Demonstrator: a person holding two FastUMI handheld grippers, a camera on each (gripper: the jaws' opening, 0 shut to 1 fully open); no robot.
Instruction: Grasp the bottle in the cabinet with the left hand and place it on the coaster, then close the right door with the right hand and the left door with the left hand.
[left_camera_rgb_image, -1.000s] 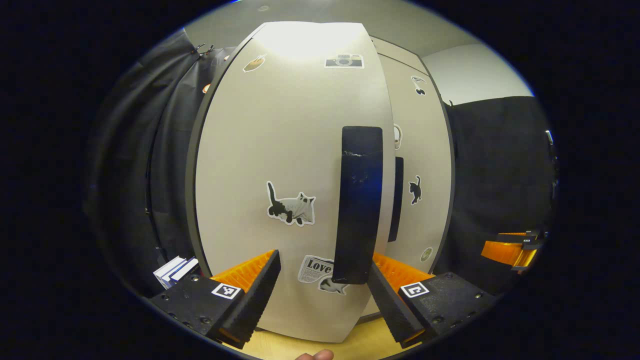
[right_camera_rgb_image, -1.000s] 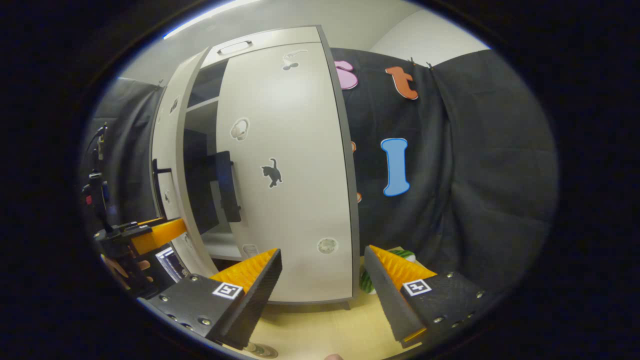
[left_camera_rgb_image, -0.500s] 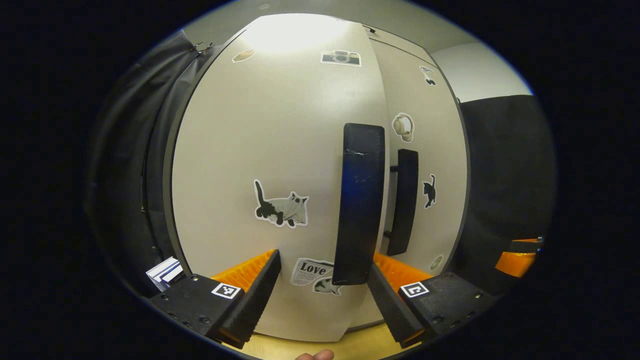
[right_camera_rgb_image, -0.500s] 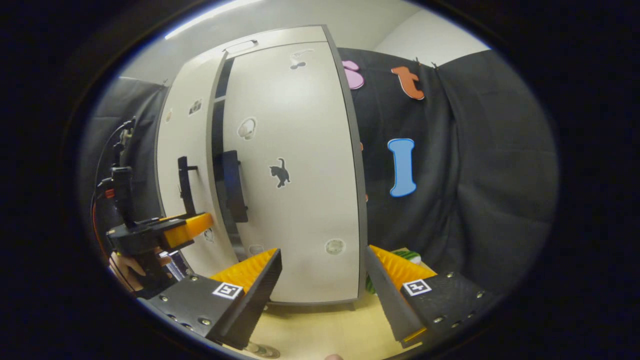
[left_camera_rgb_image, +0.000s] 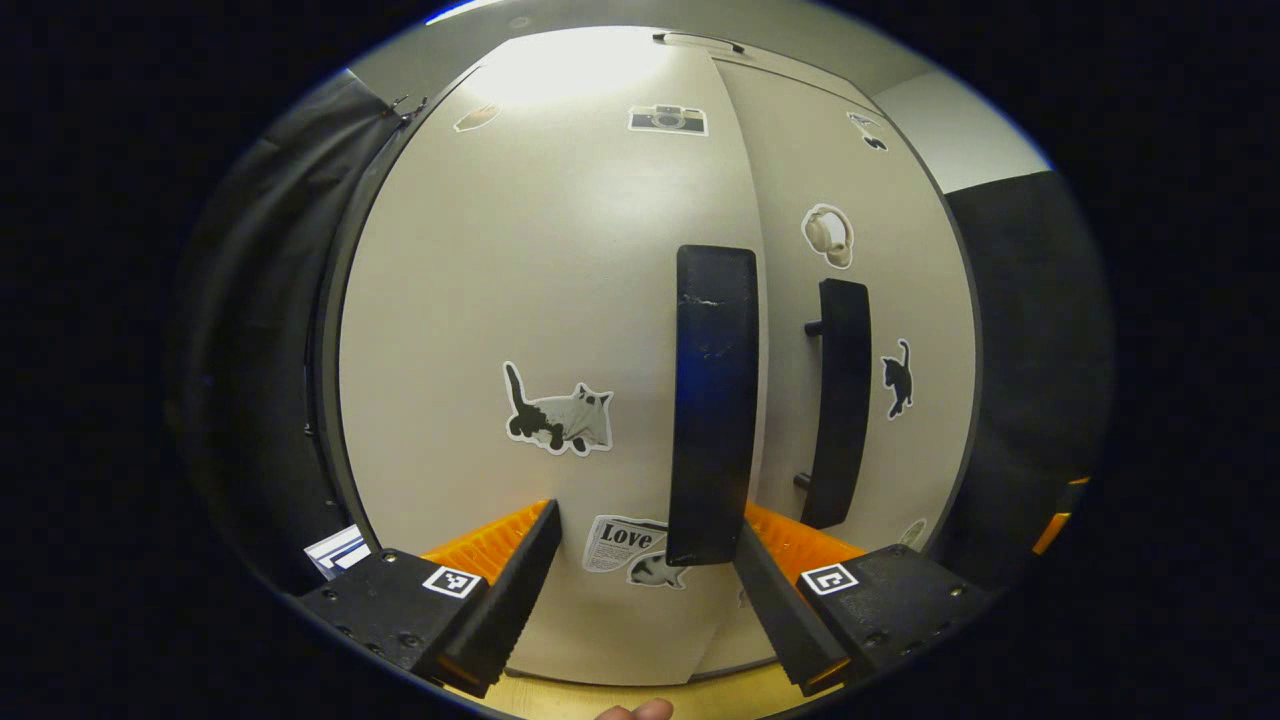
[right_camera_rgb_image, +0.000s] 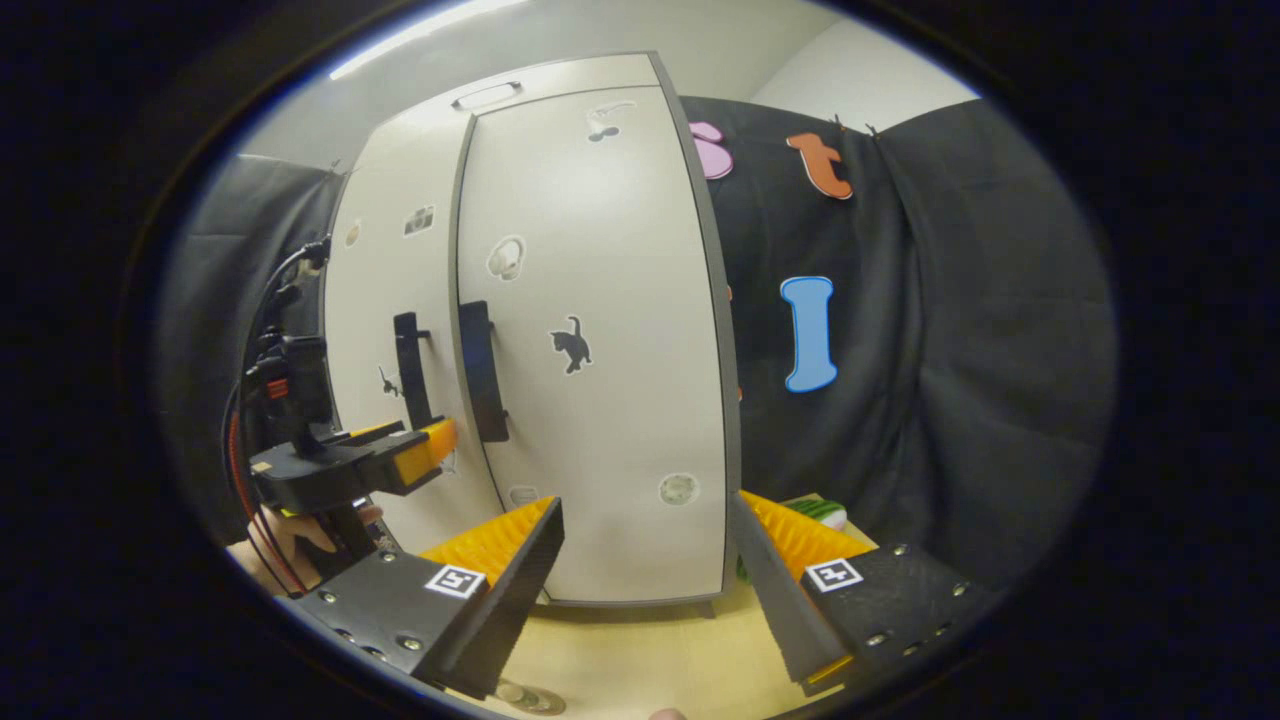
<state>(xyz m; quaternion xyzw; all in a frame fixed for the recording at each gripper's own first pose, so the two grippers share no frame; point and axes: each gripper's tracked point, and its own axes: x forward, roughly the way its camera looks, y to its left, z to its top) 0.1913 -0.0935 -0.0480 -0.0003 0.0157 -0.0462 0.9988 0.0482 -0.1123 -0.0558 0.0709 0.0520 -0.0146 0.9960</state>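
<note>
The cabinet's left door (left_camera_rgb_image: 520, 300), with a cat sticker, stands flush beside the right door (left_camera_rgb_image: 920, 290); no gap shows between them. My left gripper (left_camera_rgb_image: 648, 530) is open, close against the left door. That door's black handle (left_camera_rgb_image: 712, 400) reaches down between its fingers, near the right one. The right door's handle (left_camera_rgb_image: 838, 400) is just beyond. In the right gripper view, both doors (right_camera_rgb_image: 620, 420) look closed and the left gripper (right_camera_rgb_image: 425, 455) sits at the left door's front, held by a hand. My right gripper (right_camera_rgb_image: 645, 510) hangs open, back from the right door, holding nothing.
A stack of white and blue books (left_camera_rgb_image: 335, 548) lies left of the cabinet. A green striped object (right_camera_rgb_image: 815, 510) sits on the wooden table (right_camera_rgb_image: 650, 650) right of the cabinet. A small round object (right_camera_rgb_image: 525, 695) lies at the table's near edge. Black cloth hangs behind.
The left door has swung shut, closing the dark gap between the doors. My left gripper followed it toward the cabinet. The right gripper has barely moved.
</note>
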